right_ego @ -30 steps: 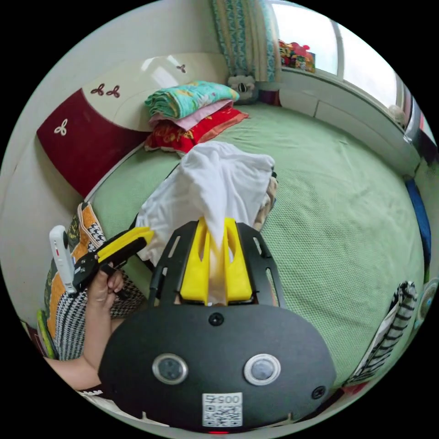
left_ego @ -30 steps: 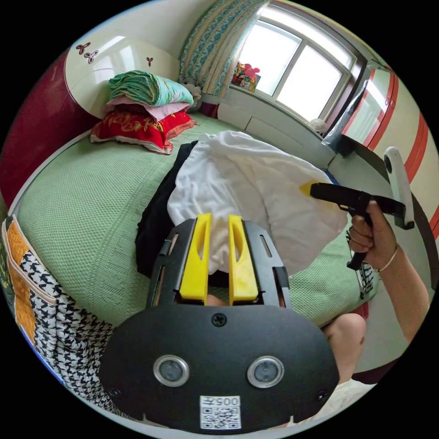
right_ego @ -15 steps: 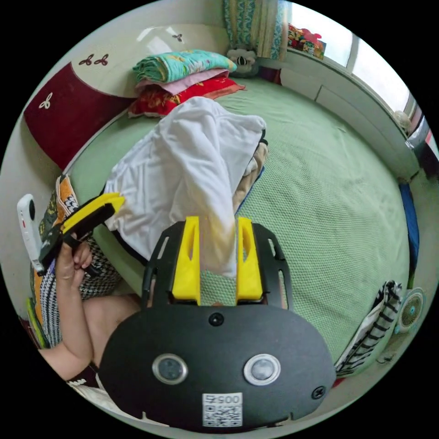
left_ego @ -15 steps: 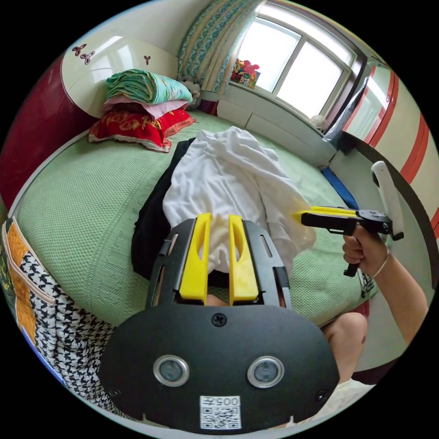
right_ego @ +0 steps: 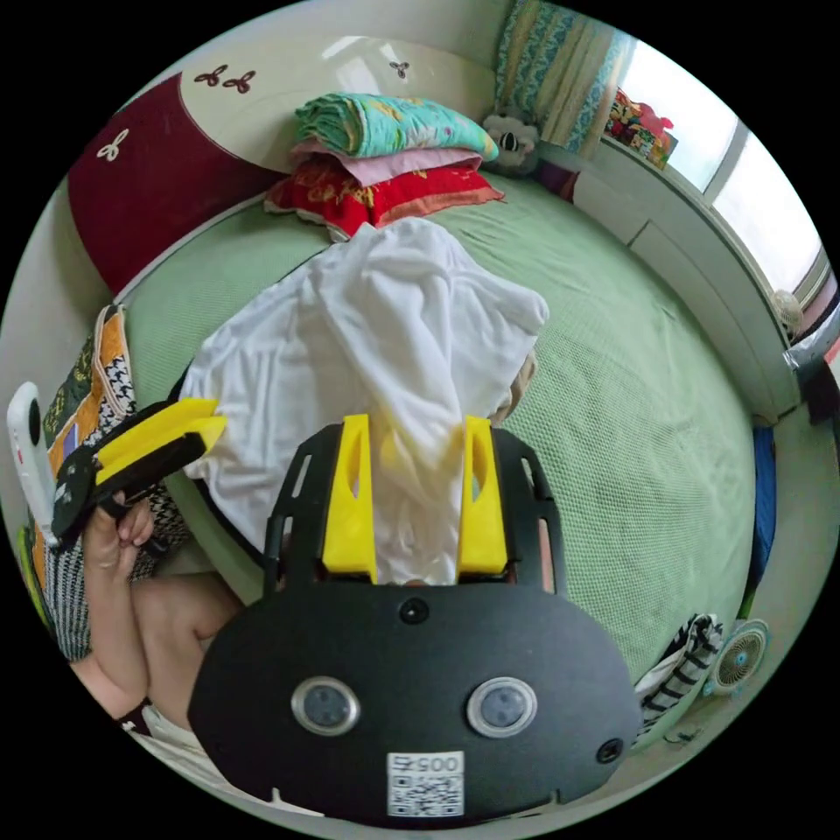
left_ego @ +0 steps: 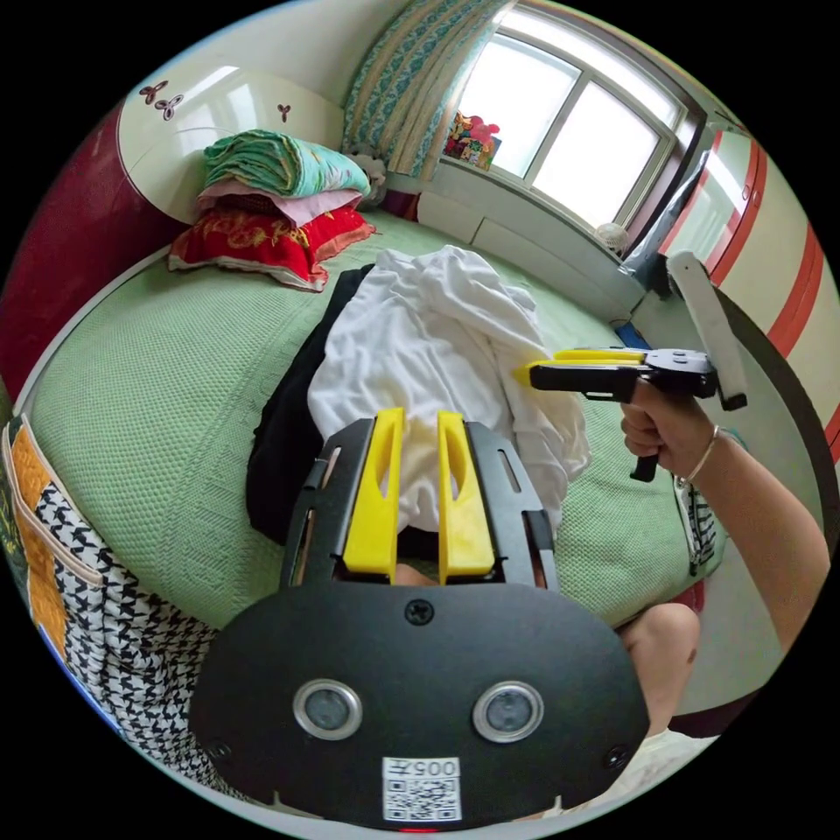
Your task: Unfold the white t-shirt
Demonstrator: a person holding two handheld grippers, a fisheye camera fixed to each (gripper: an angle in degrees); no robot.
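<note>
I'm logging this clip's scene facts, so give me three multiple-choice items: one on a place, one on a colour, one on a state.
1. Where is the white t-shirt?
A. On the floor
B. Heaped on the green bed, over a black garment
C. On the windowsill

2. What colour is the bottom pillow of the stack by the headboard?
A. Blue
B. Red
C. Black

3. How do the right gripper's jaws stand?
A. Apart
B. Shut on a pillow
C. Shut on the curtain

Answers:
1 B: the white t-shirt is bunched on the green bed, with the black garment under it.
2 B: the bottom pillow is red.
3 A: the right gripper shows a wide gap.
</note>
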